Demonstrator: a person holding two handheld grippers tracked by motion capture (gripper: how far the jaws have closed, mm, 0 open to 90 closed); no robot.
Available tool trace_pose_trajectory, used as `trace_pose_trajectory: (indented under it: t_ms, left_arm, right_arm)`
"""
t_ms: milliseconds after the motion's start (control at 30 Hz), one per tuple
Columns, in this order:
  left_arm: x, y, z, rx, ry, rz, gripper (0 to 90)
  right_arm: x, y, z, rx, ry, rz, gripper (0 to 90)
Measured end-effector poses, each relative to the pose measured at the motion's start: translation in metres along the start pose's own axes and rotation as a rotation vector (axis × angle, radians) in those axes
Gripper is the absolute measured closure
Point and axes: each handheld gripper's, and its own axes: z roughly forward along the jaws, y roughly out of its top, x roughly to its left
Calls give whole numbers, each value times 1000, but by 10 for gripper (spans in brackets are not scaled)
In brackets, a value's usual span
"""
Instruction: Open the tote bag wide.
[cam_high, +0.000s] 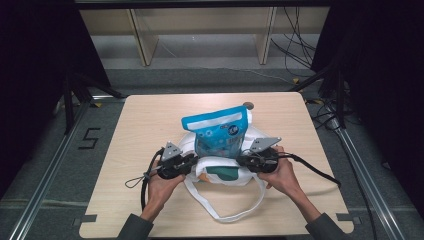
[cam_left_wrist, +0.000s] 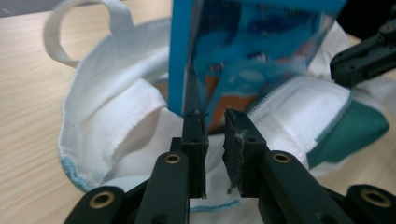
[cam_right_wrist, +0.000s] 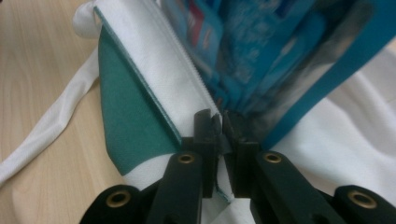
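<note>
White cloth bag (cam_high: 220, 172) holds blue snack pouch (cam_high: 220, 132) — upper half protruding.

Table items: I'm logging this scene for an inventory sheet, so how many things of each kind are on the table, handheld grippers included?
White cloth tote bag with a green panel: 1
Blue snack pouch standing in the bag's mouth: 1
Handheld grippers, left gripper and right gripper, at the bag's rim: 2
Total: 4
</note>
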Motion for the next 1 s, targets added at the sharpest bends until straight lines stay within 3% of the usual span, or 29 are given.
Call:
trace_pose_trajectory:
  t_ms: [67, 100, 133, 167, 267, 367, 433, 533, 600, 667, 700, 800, 867, 900, 967, 1000]
  left_arm:
    - [0, -6, 4, 46, -8, 57, 778]
    - [0, -12, 8, 69, -19, 61, 789]
    - [-1, -21, 13, 114, -21, 89, 803]
    - [-3, -28, 19, 117, -23, 57, 804]
    - [-1, -36, 25, 147, -16, 71, 827]
    - [-5, -40, 30, 162, 16, 118, 834]
    - [-8, -40, 31, 170, 34, 147, 840]
    - [-6, -40, 30, 162, 24, 124, 840]
    - [-4, -38, 28, 165, 29, 135, 823]
    - [-1, -34, 23, 146, 38, 123, 756]
    - [0, -32, 20, 140, 29, 112, 731]
    - [2, -26, 7, 86, 13, 64, 692]
    - [4, -25, 3, 93, 11, 77, 649]
    - [1, -25, 1, 62, 17, 24, 626]
    - [0, -24, -1, 60, 21, 24, 613]
    - [1, -23, -3, 59, 22, 27, 565]
  right_arm:
    - [4, -3, 5, 25, 11, -10, 872]
    - [7, -5, 9, 42, 22, -18, 886]
    - [12, -8, 13, 47, 23, -28, 896]
    - [17, -11, 16, 70, 27, -42, 900]
    - [24, -17, 24, 99, 41, -31, 900]
    - [29, -23, 33, 137, 39, -41, 900]
    - [34, -26, 38, 170, 12, -19, 900]
    - [34, -26, 39, 146, 12, -50, 900]
    - [31, -25, 39, 132, 36, -70, 899]
    - [29, -21, 32, 141, 10, -12, 849]
    - [26, -19, 27, 107, 15, -24, 828]
    - [18, -15, 11, 41, 13, 4, 765]
    - [10, -13, -4, 12, -19, 33, 721]
    - [5, -13, -11, -12, -25, 69, 708]
    - [2, -13, -16, -26, -42, 75, 698]
    - [-5, -14, -26, -27, -65, 85, 663]
